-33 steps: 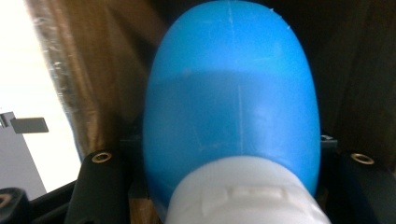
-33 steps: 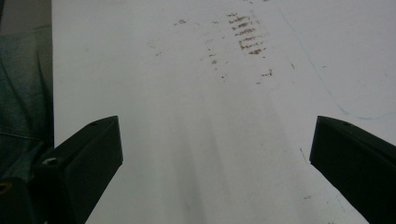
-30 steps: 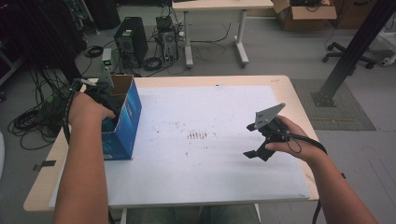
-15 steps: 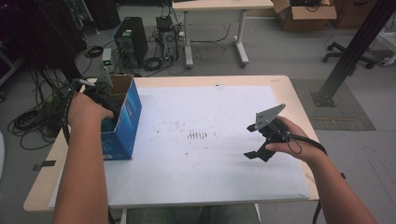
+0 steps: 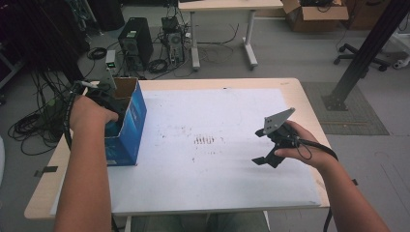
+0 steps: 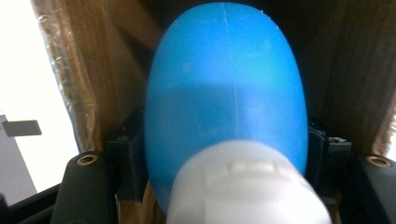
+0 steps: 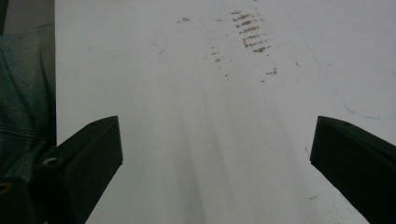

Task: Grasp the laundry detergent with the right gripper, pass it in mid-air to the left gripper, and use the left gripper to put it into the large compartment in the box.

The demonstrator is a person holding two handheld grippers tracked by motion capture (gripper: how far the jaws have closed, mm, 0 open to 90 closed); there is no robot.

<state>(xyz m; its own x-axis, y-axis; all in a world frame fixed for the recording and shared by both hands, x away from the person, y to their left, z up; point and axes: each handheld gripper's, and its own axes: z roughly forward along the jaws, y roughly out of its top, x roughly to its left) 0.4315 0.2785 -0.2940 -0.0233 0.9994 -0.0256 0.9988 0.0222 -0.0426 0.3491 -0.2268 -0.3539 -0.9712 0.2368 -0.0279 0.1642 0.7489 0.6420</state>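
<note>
The blue box (image 5: 126,126) is seen standing open-topped at the left edge of the counter (image 5: 227,145), its cardboard walls closing in around the left claw (image 6: 224,154). A blue bottle (image 6: 226,98) with a white cap (image 6: 247,186) lies between the jaws, which have just been opening, its long axis pointing away from the camera. Whether the pads press on it cannot be told. The right claw (image 5: 269,146), jaws apart, is held over the stained sheet (image 7: 196,116).

Inside the blue box (image 5: 126,126), the left gripper (image 6: 224,186) has just been opening its jaws around the blue bottle (image 6: 226,98), apparently loosening its hold.
</note>
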